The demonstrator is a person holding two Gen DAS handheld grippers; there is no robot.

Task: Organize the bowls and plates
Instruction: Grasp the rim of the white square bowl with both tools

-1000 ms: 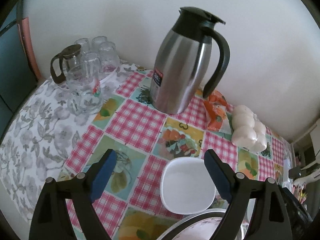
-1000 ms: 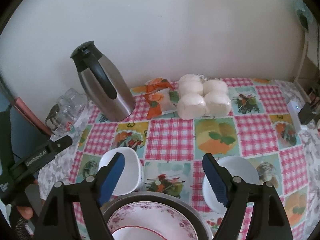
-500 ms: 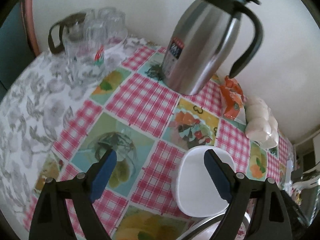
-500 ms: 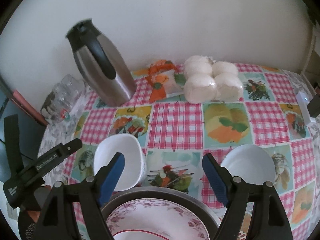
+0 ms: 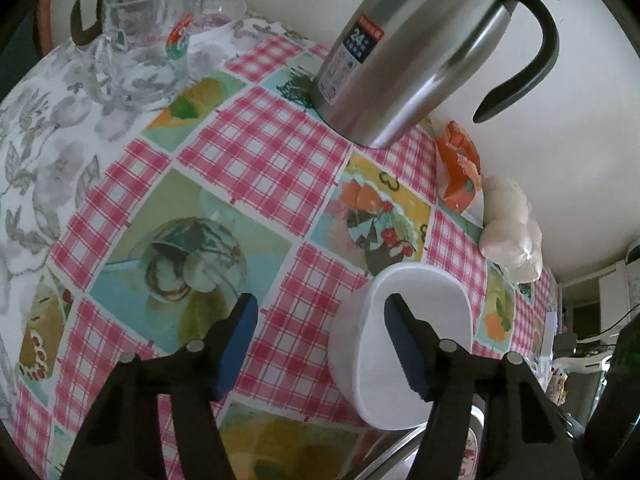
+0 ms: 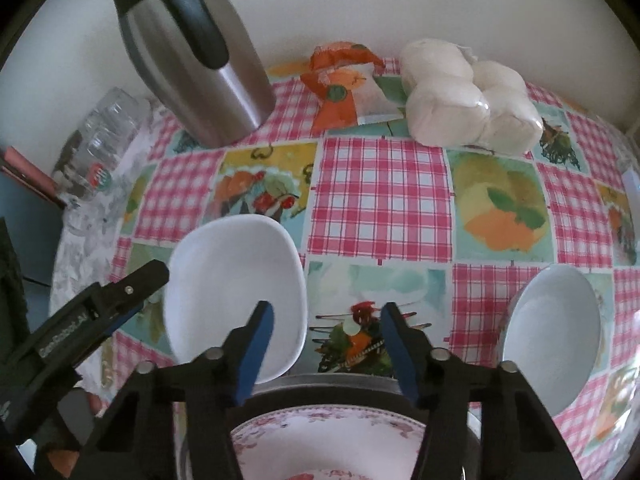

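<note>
Nearest the right wrist camera, the right tool [image 6: 326,322] hangs over the far rim of a floral-patterned plate [image 6: 320,444] that sits inside a dark metal pan [image 6: 340,380]. Its jaws have just been closing and now stand at a middling gap, one blue pad in front of the square white bowl [image 6: 234,292], the other over the bench [image 6: 380,196]; whether that pad touches the bowl cannot be told.

The left tool [image 5: 320,334] is also half-narrowed after closing. Its right pad sits inside the same square white bowl [image 5: 404,320], its left pad outside over the checked cloth, with the bowl's near wall between them and no clear press on it. From the right wrist view, the left tool [image 6: 132,300] reaches in at the bowl's left edge.

To the right, well apart, a round white bowl [image 6: 554,332] rests on the bench.

Farther back stand a steel thermos jug [image 6: 200,56], an orange packet [image 6: 344,80] and wrapped white rolls [image 6: 468,96]. Clear glasses [image 5: 144,52] cluster at the far left corner.
</note>
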